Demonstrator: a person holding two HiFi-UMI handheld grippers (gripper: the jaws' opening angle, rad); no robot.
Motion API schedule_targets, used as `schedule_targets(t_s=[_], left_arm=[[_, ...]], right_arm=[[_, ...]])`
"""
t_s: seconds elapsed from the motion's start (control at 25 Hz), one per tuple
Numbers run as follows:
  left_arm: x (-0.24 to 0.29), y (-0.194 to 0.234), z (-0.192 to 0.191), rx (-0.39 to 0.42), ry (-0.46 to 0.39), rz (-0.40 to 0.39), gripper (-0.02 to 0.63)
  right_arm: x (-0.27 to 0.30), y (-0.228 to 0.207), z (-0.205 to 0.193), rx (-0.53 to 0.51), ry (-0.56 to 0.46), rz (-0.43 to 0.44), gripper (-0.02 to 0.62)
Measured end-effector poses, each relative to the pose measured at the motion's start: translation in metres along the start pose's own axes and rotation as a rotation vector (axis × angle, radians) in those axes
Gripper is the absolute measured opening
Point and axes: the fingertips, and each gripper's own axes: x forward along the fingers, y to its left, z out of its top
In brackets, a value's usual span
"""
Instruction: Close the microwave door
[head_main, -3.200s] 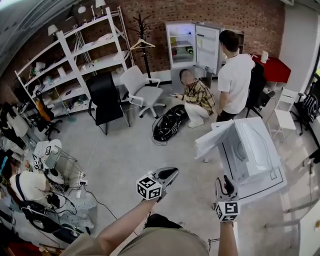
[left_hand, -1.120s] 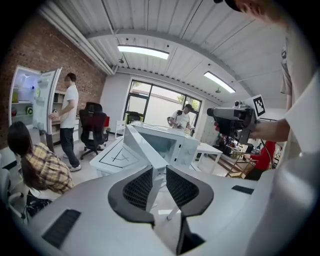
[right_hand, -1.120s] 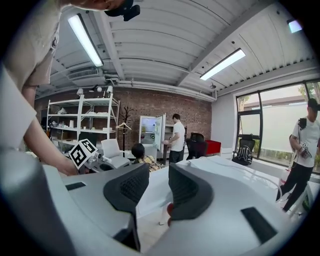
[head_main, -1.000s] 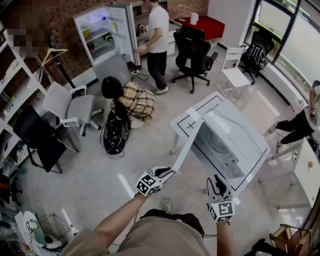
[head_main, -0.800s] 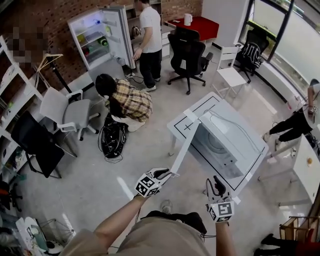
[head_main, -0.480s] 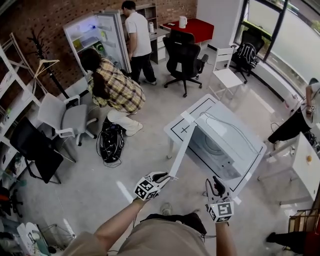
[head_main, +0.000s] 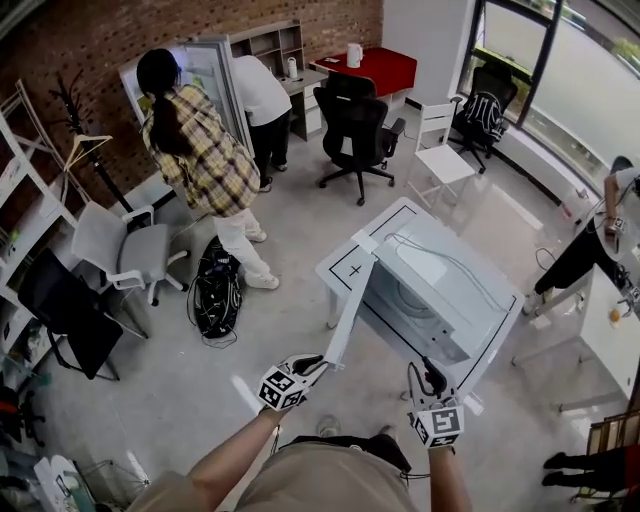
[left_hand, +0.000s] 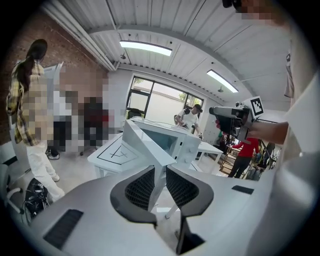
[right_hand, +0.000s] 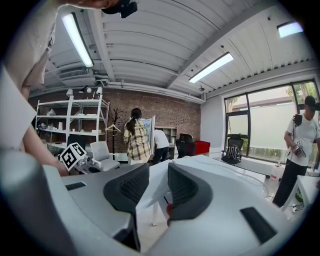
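A white microwave (head_main: 440, 290) stands on a white table (head_main: 345, 262), with its door (head_main: 350, 305) swung wide open toward me. My left gripper (head_main: 312, 365) is at the door's free edge. In the left gripper view the door (left_hand: 145, 145) runs down between the two pads, and my left gripper (left_hand: 160, 182) is shut on its edge. My right gripper (head_main: 432, 378) hangs in front of the microwave's near corner, jaws slightly apart. In the right gripper view nothing sits between the jaws of my right gripper (right_hand: 158, 182); the door shows beyond them.
A person in a plaid shirt (head_main: 205, 160) stands by an open fridge at the back left, another person beside them. A black bag (head_main: 215, 295) lies on the floor near a grey chair (head_main: 120, 250). A black office chair (head_main: 350, 125) stands behind the table. Another person (head_main: 600, 240) bends at the right.
The plaid-shirted person rose from a crouch and moved to the fridge. My left gripper came up to the door's edge and stayed there; the door remains wide open. The right gripper barely moved.
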Motion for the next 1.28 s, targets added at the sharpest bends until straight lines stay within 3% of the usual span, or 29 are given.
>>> schedule_targets(t_s=[0.36,0.84,1.28], left_arm=[[0.009,-0.012,-0.002,0.004,0.035,0.072,0.073],[0.051,-0.057,-0.005,-0.001,0.075,0.081,0.074],[0.086,-0.085,-0.001,-0.001,0.103,0.082,0.072]], right_arm=[[-0.022,-0.045,-0.005,-0.003,0.000,-0.004,0.117],[-0.059,-0.102,-0.010,-0.016,-0.011,-0.007,0.116],[-0.090,-0.128,-0.021,0.008,-0.023,-0.022,0.115]])
